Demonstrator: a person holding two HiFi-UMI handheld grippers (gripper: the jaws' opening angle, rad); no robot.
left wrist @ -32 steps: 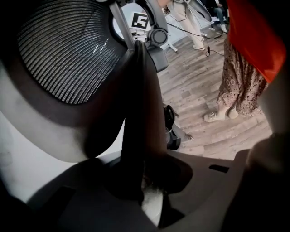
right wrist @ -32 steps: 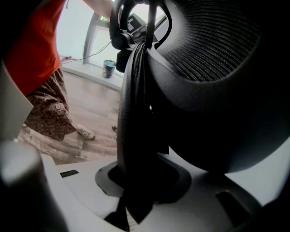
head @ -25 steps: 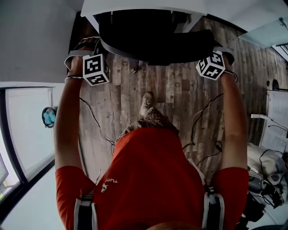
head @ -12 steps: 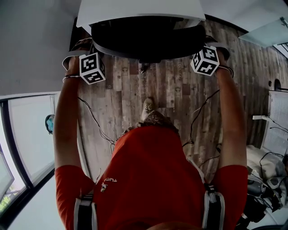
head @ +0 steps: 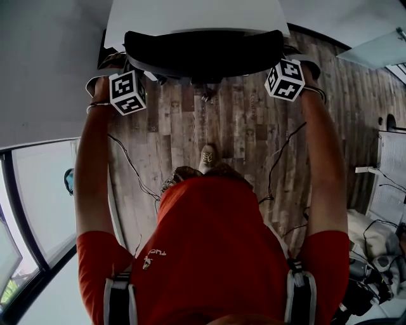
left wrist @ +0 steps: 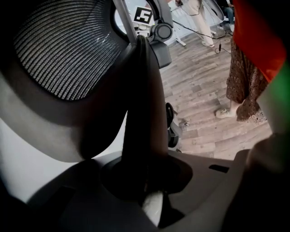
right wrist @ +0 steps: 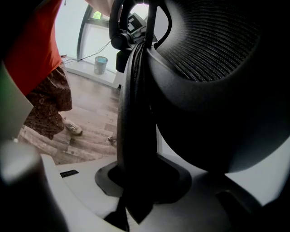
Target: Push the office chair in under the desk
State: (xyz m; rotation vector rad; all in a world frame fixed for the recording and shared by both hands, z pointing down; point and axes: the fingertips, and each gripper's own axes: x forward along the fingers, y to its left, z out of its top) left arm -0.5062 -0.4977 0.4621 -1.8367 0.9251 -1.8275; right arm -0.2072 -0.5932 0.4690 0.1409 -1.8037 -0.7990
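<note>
The black office chair's backrest (head: 203, 54) lies across the top of the head view, its far side tucked under the white desk (head: 190, 14). Both arms reach out to it. The left marker cube (head: 128, 92) sits at the backrest's left end and the right cube (head: 285, 79) at its right end. In the left gripper view, my left gripper (left wrist: 146, 181) is shut on the dark rim of the backrest, beside the mesh (left wrist: 63, 50). The right gripper view shows my right gripper (right wrist: 136, 181) shut on the opposite rim, next to the mesh (right wrist: 213, 41).
Wood-plank floor with loose cables (head: 133, 171) runs behind the chair. A glass wall (head: 38, 190) stands at the left and a white rack (head: 390, 184) with clutter at the right. The person's shoe (head: 207, 155) is on the floor between the arms. A chair caster (head: 206, 95) shows below the backrest.
The chair and both grippers have moved up the picture toward the desk, and more of the chair sits under the desktop. The person has stepped forward after it.
</note>
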